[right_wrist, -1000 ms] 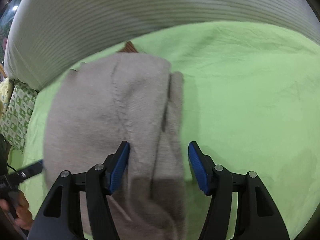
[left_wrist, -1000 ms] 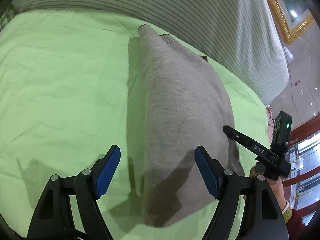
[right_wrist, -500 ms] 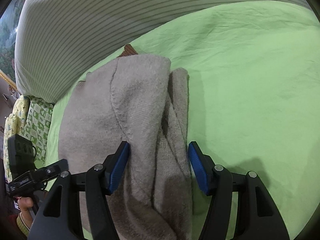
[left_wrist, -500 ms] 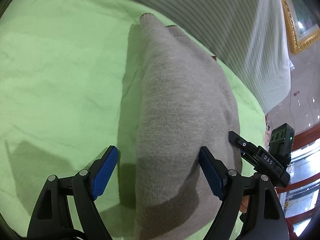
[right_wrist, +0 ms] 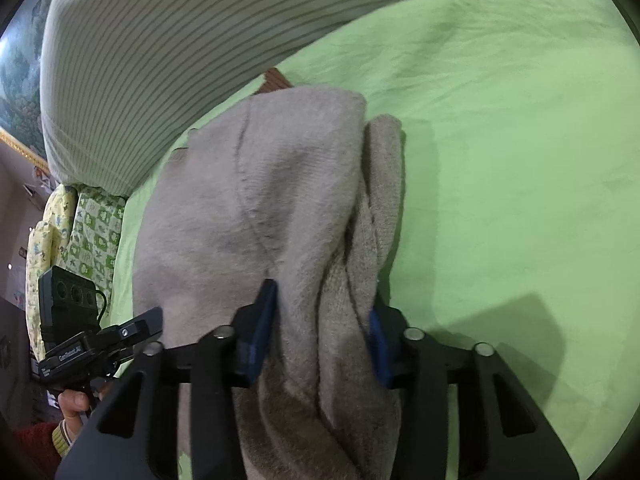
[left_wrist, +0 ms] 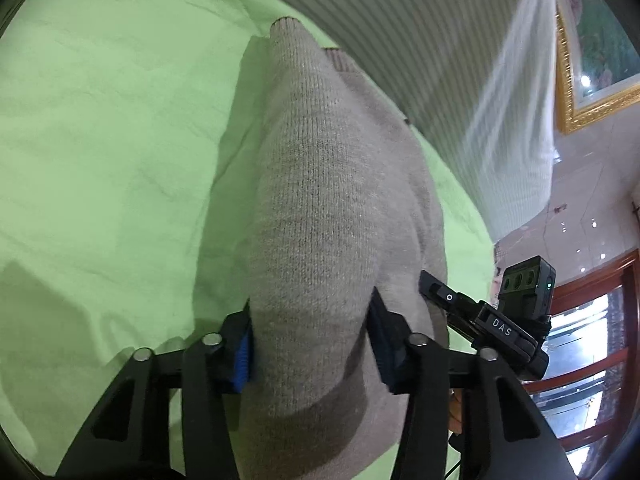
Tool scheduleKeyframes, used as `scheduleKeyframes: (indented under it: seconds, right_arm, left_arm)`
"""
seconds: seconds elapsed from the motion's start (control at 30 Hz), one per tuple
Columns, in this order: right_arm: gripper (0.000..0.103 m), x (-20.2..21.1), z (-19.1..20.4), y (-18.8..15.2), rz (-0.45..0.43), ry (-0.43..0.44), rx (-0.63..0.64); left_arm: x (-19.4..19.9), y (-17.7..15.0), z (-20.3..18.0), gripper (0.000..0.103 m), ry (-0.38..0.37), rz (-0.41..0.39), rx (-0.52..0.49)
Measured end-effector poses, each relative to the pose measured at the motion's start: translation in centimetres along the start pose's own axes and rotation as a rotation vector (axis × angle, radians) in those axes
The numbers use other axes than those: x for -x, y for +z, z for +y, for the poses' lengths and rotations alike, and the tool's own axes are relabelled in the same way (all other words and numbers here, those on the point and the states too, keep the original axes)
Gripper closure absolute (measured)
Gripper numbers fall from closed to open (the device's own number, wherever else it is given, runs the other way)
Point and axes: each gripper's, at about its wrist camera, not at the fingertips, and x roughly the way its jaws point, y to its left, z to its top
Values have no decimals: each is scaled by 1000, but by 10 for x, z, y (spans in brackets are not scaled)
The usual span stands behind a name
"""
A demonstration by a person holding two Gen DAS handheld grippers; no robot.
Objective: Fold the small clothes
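Lying on the green sheet (left_wrist: 100, 160), the grey sweater (left_wrist: 320, 208) (knitted) has its near edge pinched by both the left claw (left_wrist: 310, 344) and right claw (right_wrist: 320, 332).

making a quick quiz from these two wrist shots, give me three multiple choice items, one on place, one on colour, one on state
1. What does the sweater lie on?
A. a green sheet
B. a wooden floor
C. a glass table

2. What colour is the sweater?
A. navy
B. grey-beige
C. red

3. How do the jaws of the left gripper and right gripper stand?
A. both wide open, clear of the cloth
B. only the left closed
C. both closed on the sweater

A: green sheet surrounds it. B: the knit is grey-beige. C: cloth fills both pairs of pads.
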Motion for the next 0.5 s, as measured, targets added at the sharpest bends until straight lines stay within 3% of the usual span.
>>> scheduleKeyframes:
  seconds: [0.2, 0.5]
  right_arm:
    - [71, 20, 27, -8, -61, 46, 5]
    - [71, 16, 103, -53, -36, 187, 84]
  left_arm:
    - [32, -5, -1, 63, -10, -53, 2]
    - [146, -43, 34, 63, 22, -147, 27]
